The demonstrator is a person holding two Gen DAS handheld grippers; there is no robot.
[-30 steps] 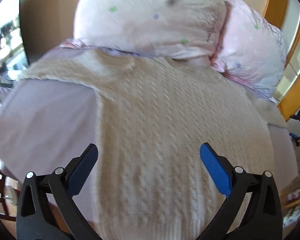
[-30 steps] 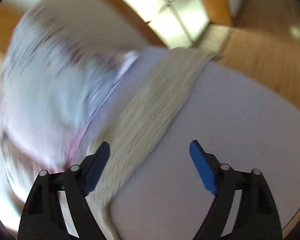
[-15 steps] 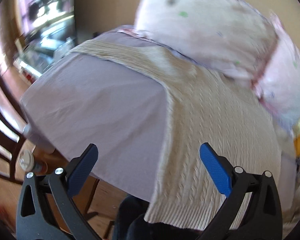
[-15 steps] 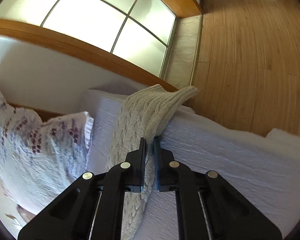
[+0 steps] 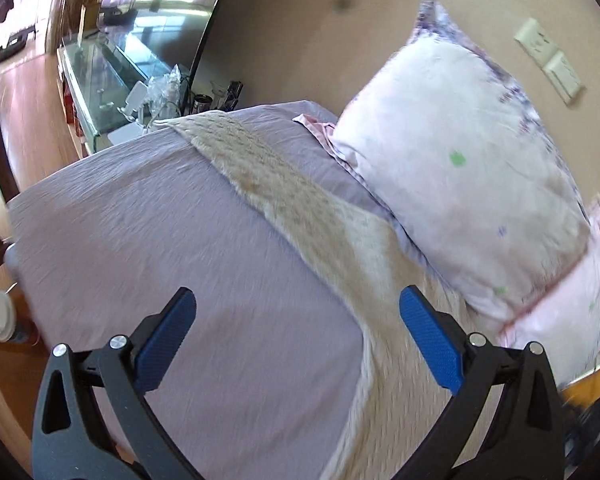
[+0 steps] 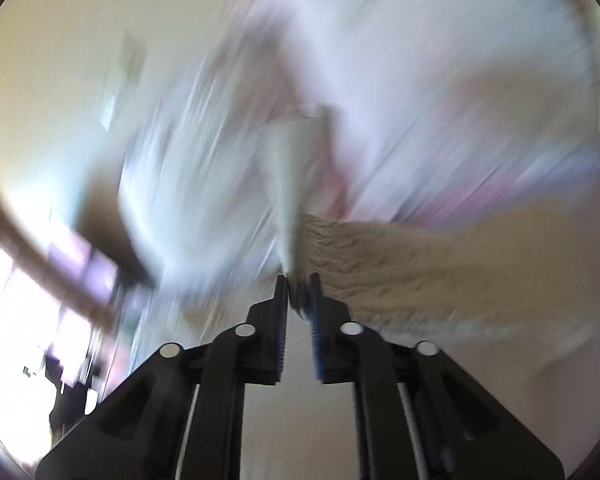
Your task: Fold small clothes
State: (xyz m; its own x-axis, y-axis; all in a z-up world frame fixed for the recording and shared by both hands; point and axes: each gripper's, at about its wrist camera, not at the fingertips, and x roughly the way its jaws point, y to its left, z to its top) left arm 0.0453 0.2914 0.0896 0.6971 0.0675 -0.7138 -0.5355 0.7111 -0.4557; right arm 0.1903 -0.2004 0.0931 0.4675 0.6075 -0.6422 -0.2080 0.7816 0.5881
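Jaws spread wide, the left gripper [image 5: 298, 318] hangs above the bed with nothing between its blue pads [image 5: 430, 338] — the left pad sits over bare sheet, the right one over knit fabric. Beneath it the cream sweater [image 5: 360, 320] lies flat on the lilac sheet [image 5: 160, 248], one sleeve [image 5: 256, 168] running from the centre of the frame up toward the upper left, to the far edge of the bed. Just right of the sleeve, a pale floral pillow [image 5: 468, 168] leans against the beige wall [image 5: 300, 32], and a glass cabinet [image 5: 100, 76] stands in the upper left. In the right wrist view the right gripper [image 6: 298, 288] has its jaws drawn nearly together on a pinch of the sweater [image 6: 420, 264], which stretches away to the right of the frame. Everything past it is heavily blurred — pale fabric above, bright window at lower left.
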